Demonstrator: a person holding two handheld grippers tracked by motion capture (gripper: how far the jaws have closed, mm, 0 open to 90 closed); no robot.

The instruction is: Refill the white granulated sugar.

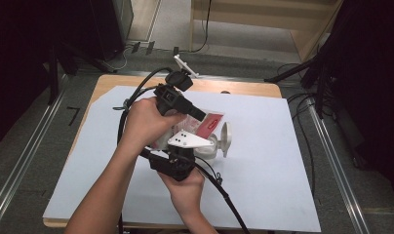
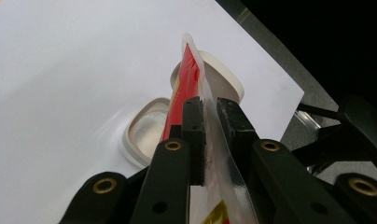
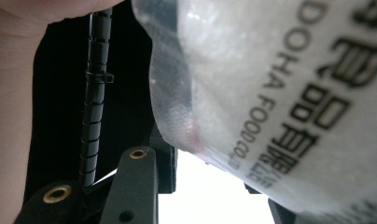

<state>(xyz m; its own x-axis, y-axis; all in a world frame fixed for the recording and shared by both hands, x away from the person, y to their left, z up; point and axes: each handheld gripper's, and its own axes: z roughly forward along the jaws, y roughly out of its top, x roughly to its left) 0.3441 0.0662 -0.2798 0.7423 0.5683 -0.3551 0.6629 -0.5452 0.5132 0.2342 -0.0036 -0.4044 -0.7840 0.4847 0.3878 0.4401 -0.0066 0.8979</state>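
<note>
Sachet (image 2: 196, 74) clamped in left gripper (image 2: 211, 140) above cup (image 2: 224, 84); right gripper (image 3: 210, 186) state unclear, printed text visible

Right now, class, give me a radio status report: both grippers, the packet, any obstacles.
Left gripper shut on packet. Right gripper at packet's clear end, grip unclear. Cup and lid under packet, nothing blocking.

White sheet (image 1: 263, 146), perhaps paper.
</note>
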